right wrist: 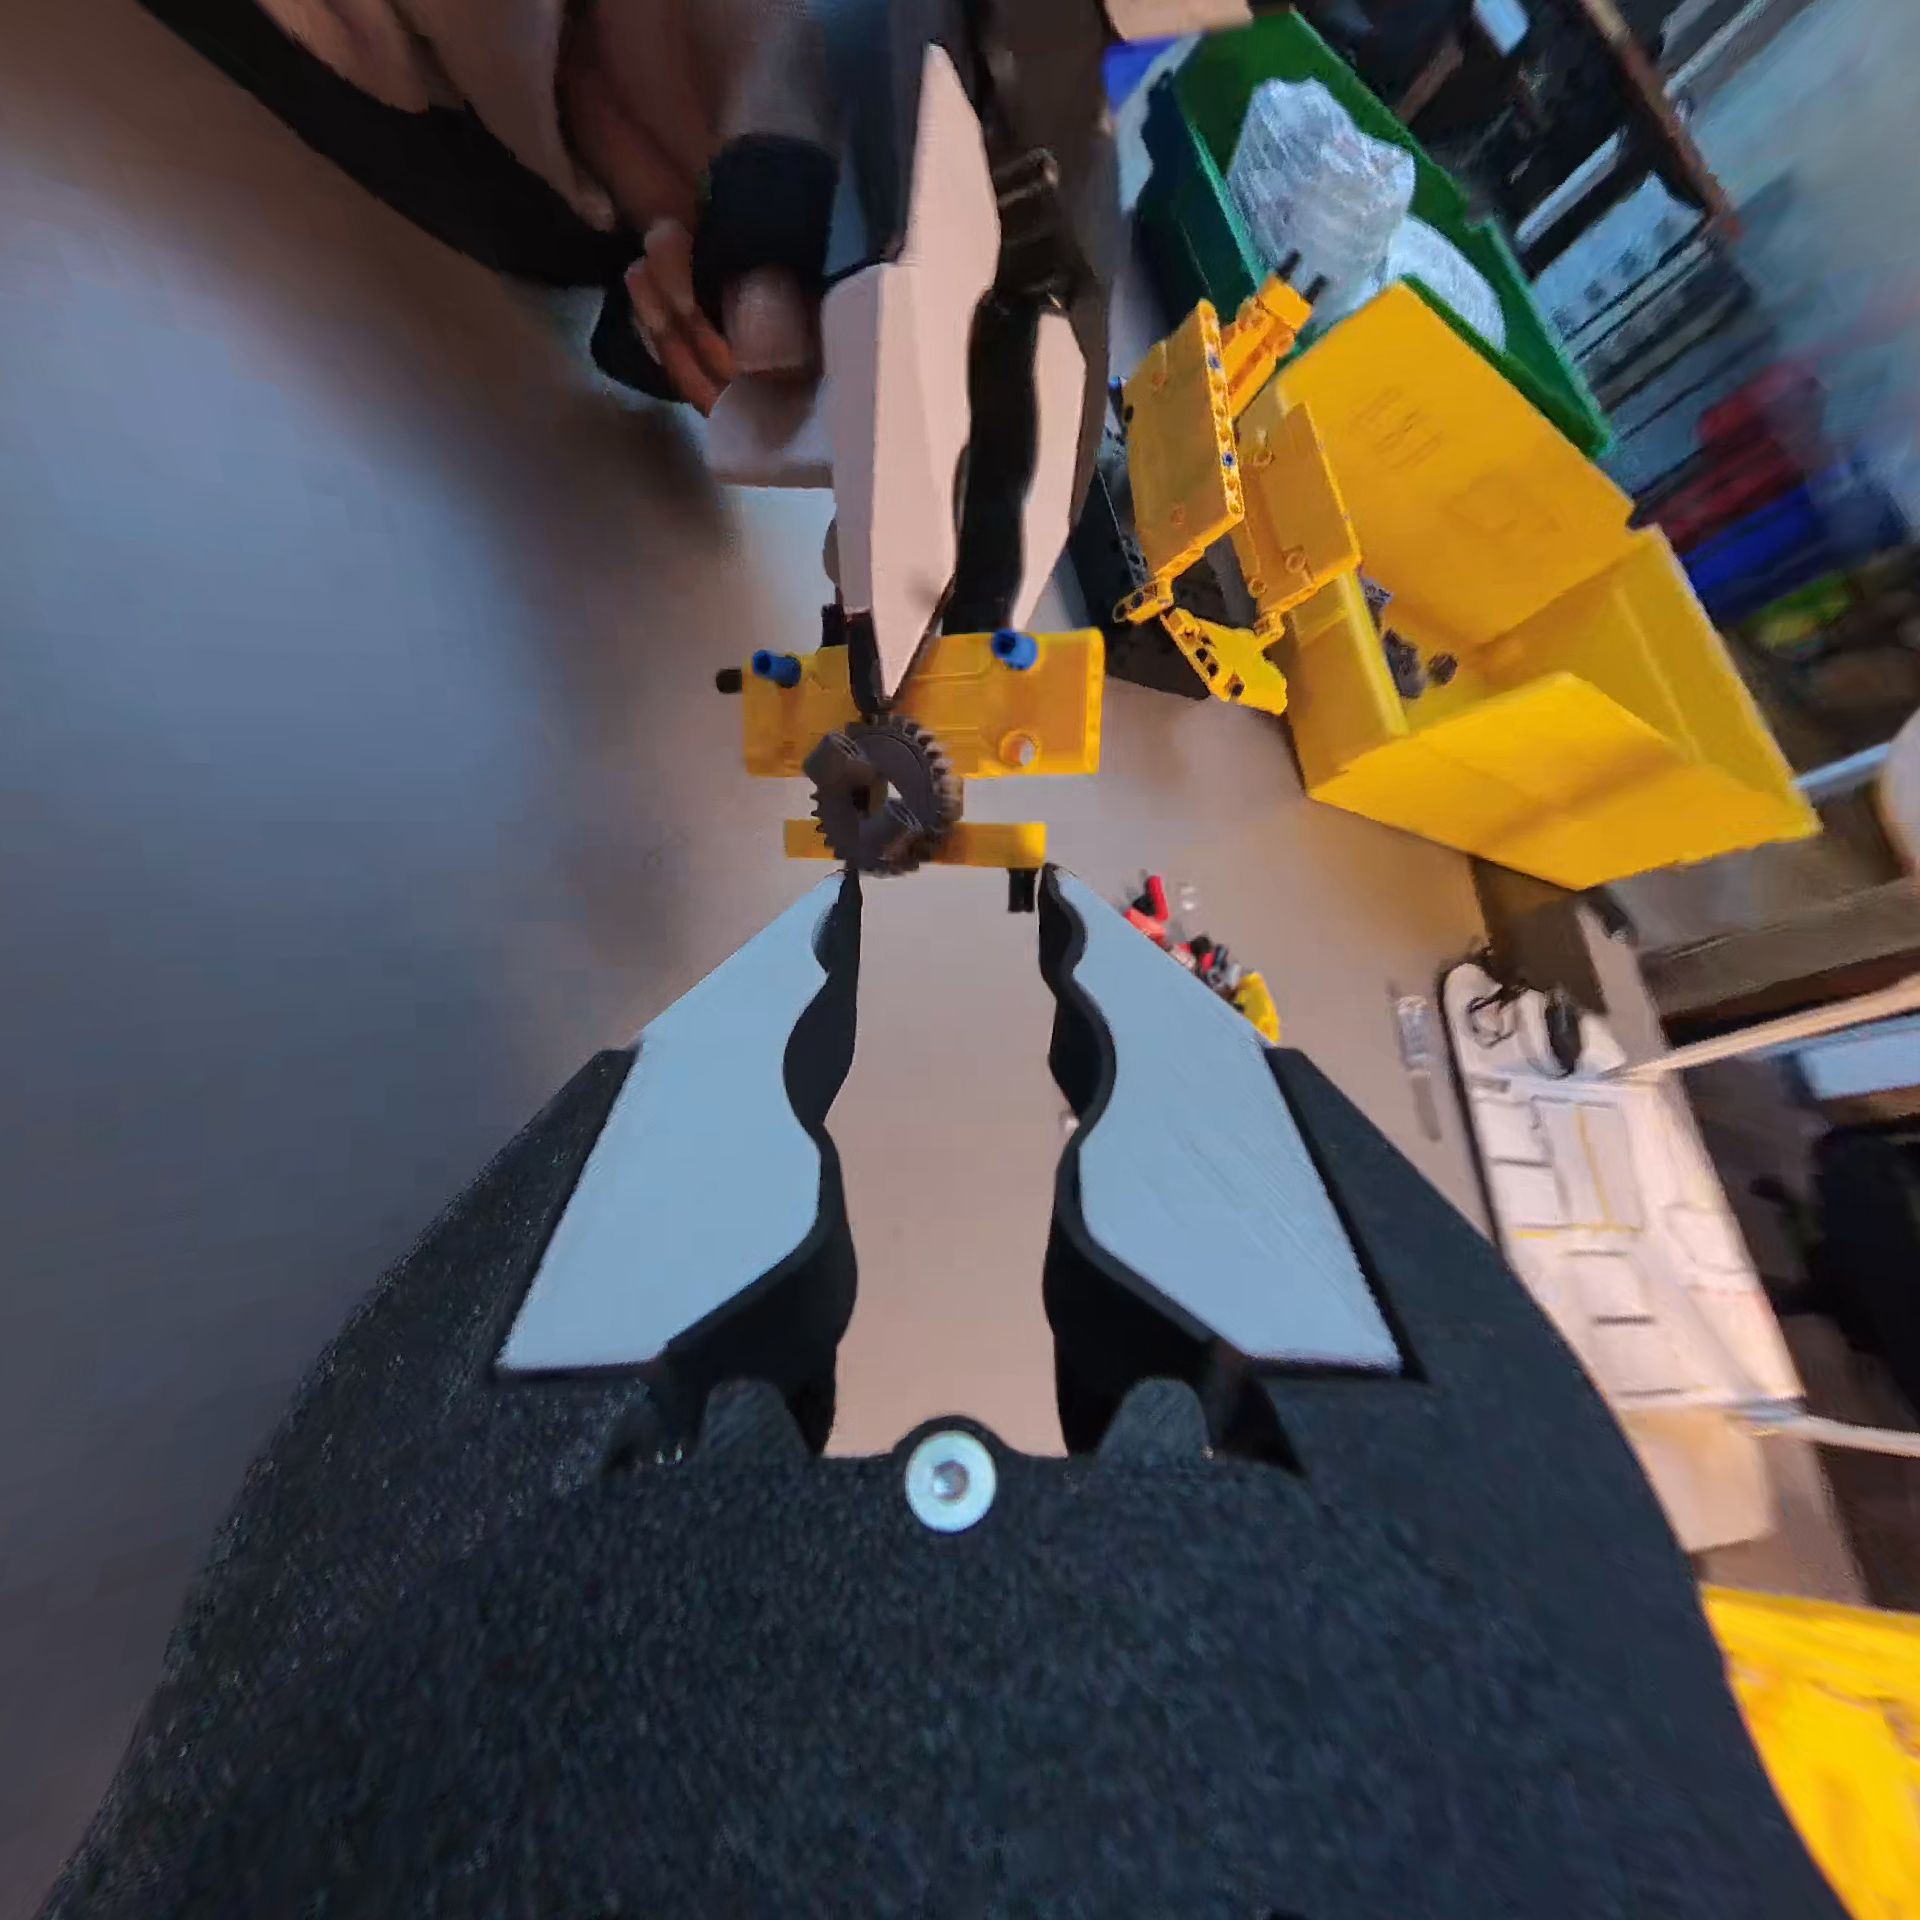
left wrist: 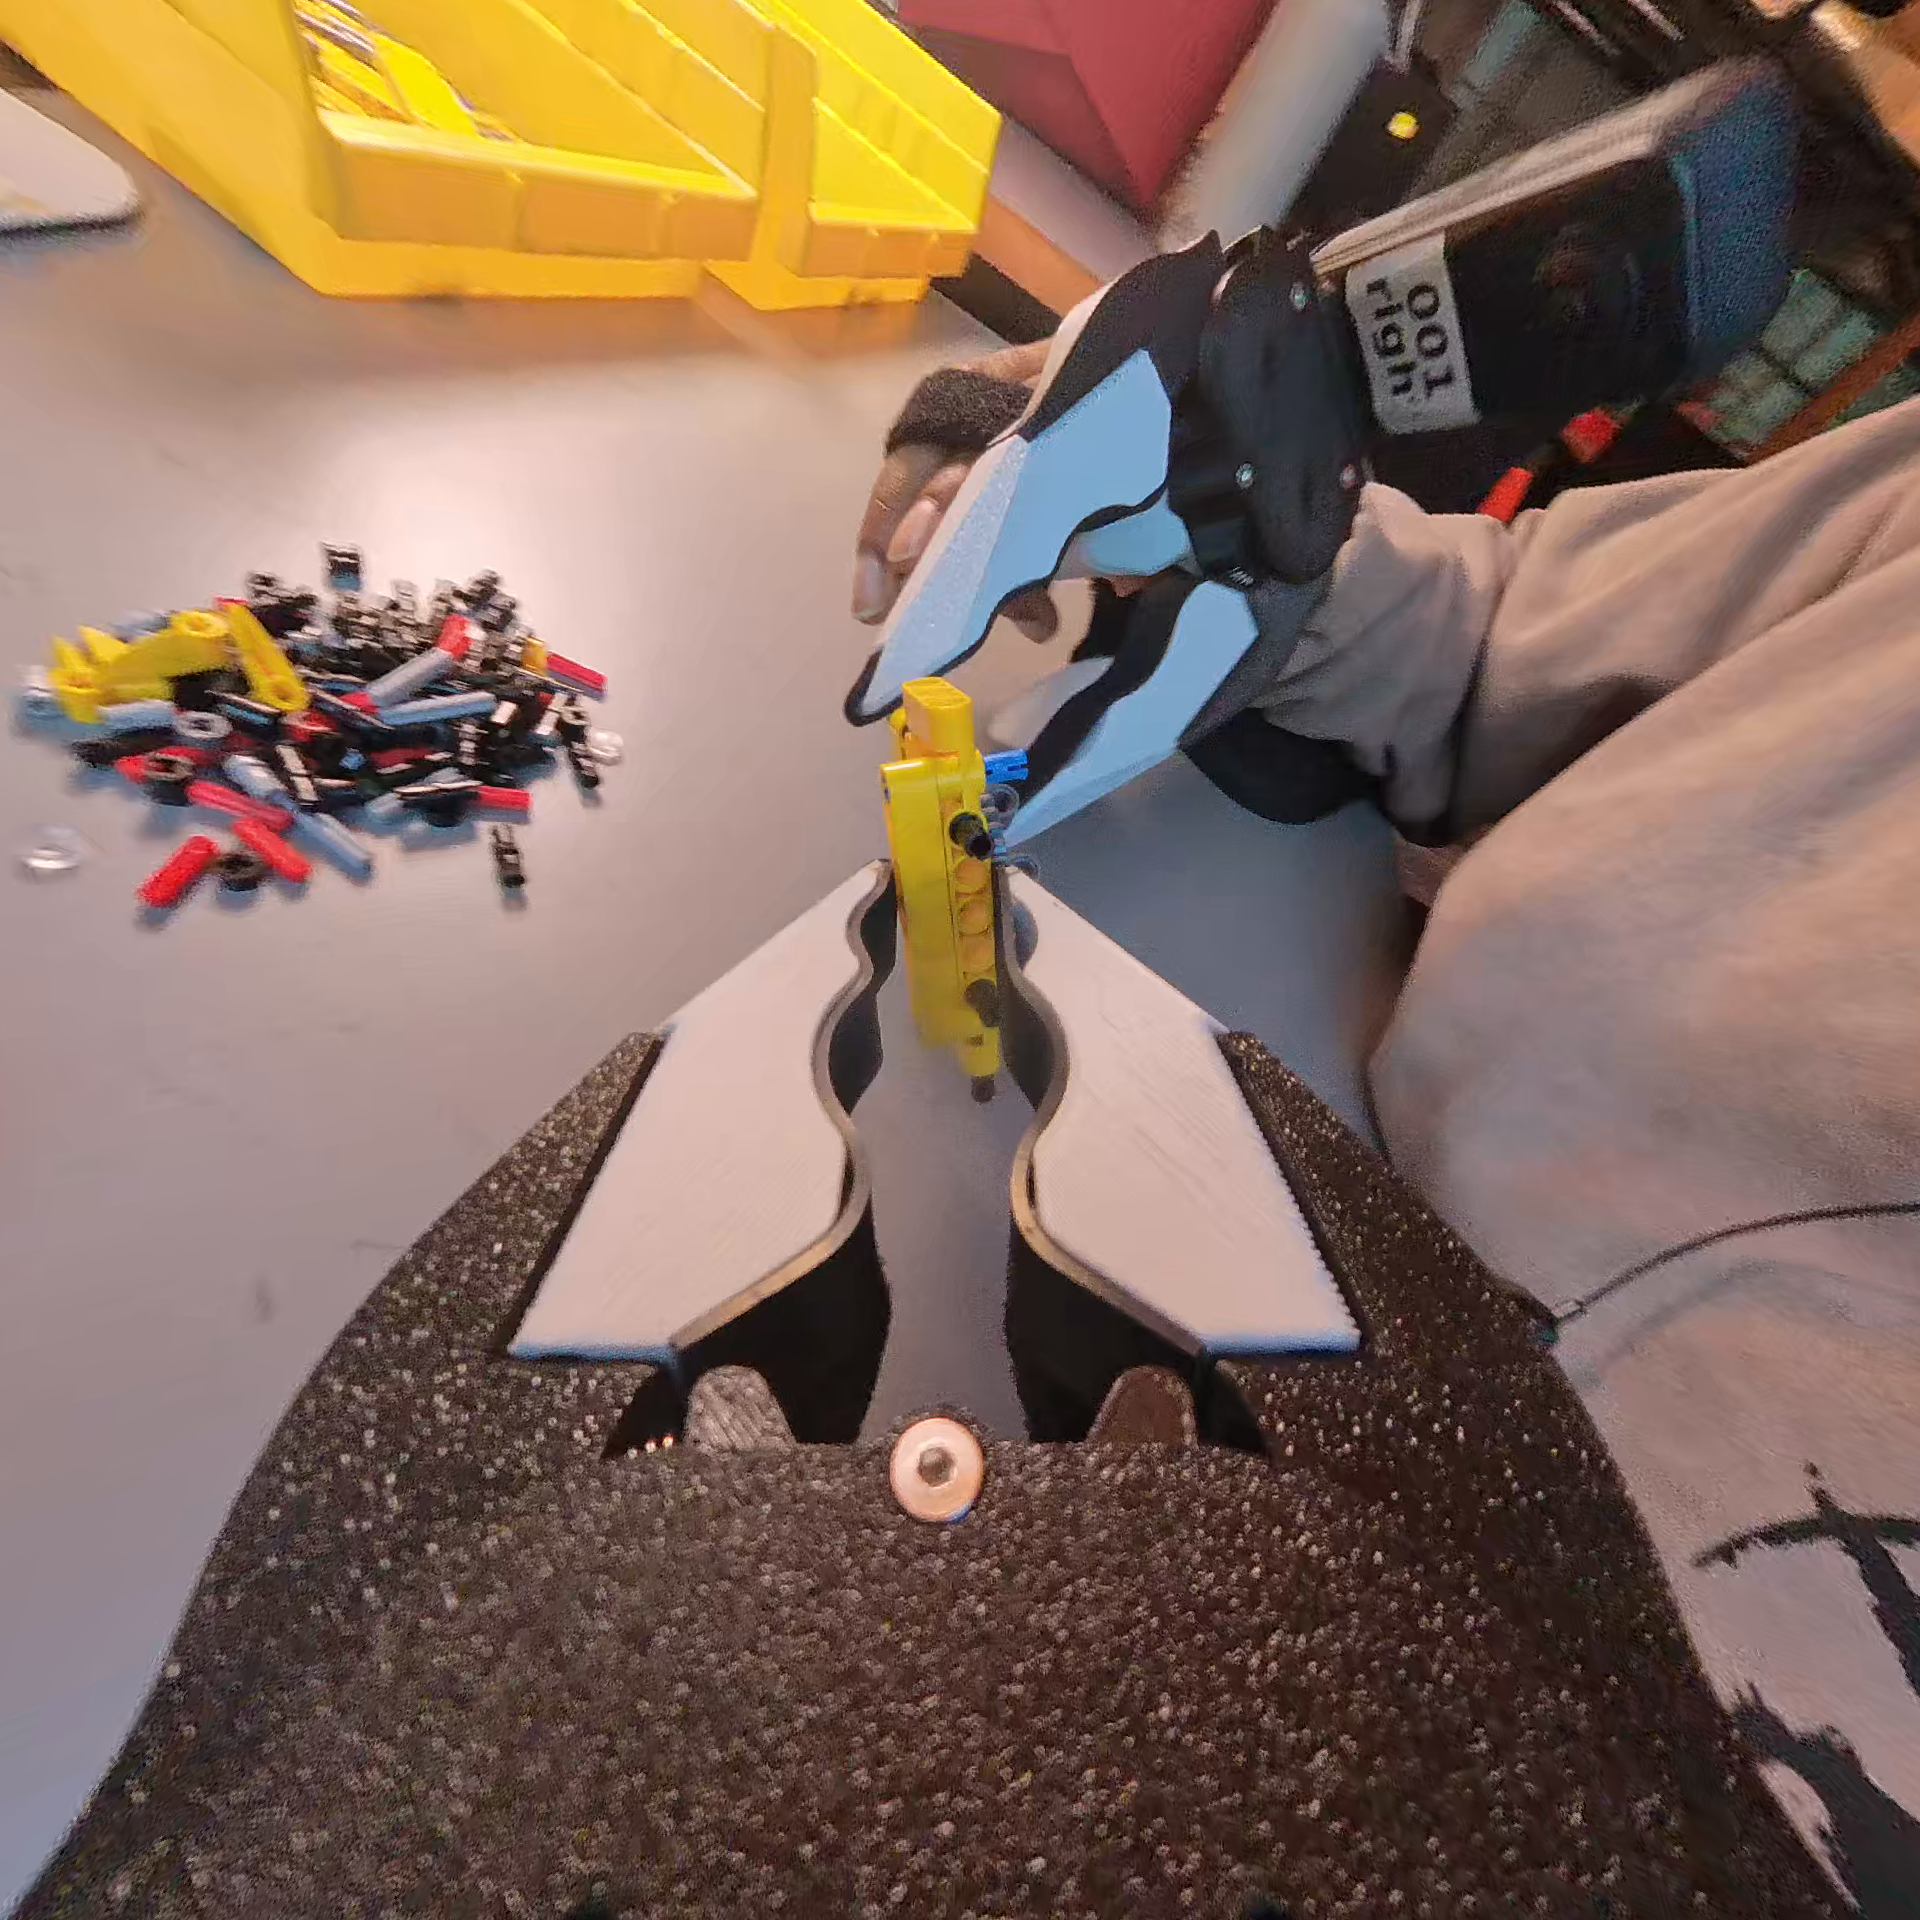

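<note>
Left gripper (left wrist: 943,883) is clamped on the yellow Technic beam assembly (left wrist: 945,883), long axis running straight away from it above the table (left wrist: 416,1039). Right gripper (right wrist: 945,883) is spread wide, tips just short of its dark gear (right wrist: 883,795).

— What are you gripping in the left gripper (left wrist: 943,883)?
— You have a yellow brick assembly (left wrist: 951,883) of glossy, smooth moulded plastic, with blue pins (right wrist: 1013,648) and a dark toothed plastic gear (right wrist: 885,795), matt.
— And your gripper bodies?
— Rough, speckled black shells; the fingers (left wrist: 707,1153) look like pale printed plastic, finely ridged, edged in smooth black. A shiny metal screw (left wrist: 936,1469) sits in each.
— The right gripper (right wrist: 948,883)?
— Same finish. Your sleeve (left wrist: 1662,831) is soft beige cloth.
— The table (left wrist: 312,1143)?
— Smooth, matt grey. The yellow bins (left wrist: 582,166) are glossy plastic, like the loose pile of small parts (left wrist: 312,717).
</note>
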Tool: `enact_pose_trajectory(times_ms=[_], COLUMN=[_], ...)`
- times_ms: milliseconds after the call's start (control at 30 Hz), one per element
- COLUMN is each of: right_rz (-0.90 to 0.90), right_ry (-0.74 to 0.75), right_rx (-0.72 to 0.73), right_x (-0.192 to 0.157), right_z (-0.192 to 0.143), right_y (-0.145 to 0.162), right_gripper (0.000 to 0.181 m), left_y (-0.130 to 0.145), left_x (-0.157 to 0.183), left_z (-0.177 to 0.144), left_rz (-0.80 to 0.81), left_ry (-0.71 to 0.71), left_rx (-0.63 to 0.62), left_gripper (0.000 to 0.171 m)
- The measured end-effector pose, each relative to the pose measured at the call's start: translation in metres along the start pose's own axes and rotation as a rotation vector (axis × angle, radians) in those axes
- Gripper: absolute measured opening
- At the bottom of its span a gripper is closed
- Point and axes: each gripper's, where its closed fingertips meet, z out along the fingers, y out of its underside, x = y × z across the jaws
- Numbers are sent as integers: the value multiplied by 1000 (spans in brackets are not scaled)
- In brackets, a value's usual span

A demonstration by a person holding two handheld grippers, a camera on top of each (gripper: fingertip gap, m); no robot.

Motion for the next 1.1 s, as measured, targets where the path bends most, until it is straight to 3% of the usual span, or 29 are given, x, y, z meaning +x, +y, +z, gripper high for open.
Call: enact_pose_trajectory(times_ms=[100, 267, 433, 733, 1100], right_rz=[258, 559, 849, 963, 848], right_ry=[-36, -36, -117, -100, -106], right_rx=[79, 93, 171, 197, 235], right_x=[15, 18, 18, 22, 17], right_z=[-10, 1, 13, 18, 22], right_y=[-10, -25, -30, -24, -30], right_gripper=[43, 19, 16, 4, 3], left_y=[-4, -10, -10, -15, -18], left_x=[-15, -31, -36, -42, -33], left_z=[-5, -8, -8, -15, -15], left_rz=[43, 223, 485, 884, 903], left_ry=[-128, -356, -543, -796, -733], left_rx=[8, -26, -103, -234, -194], left_gripper=[16, 16, 16, 16, 17])
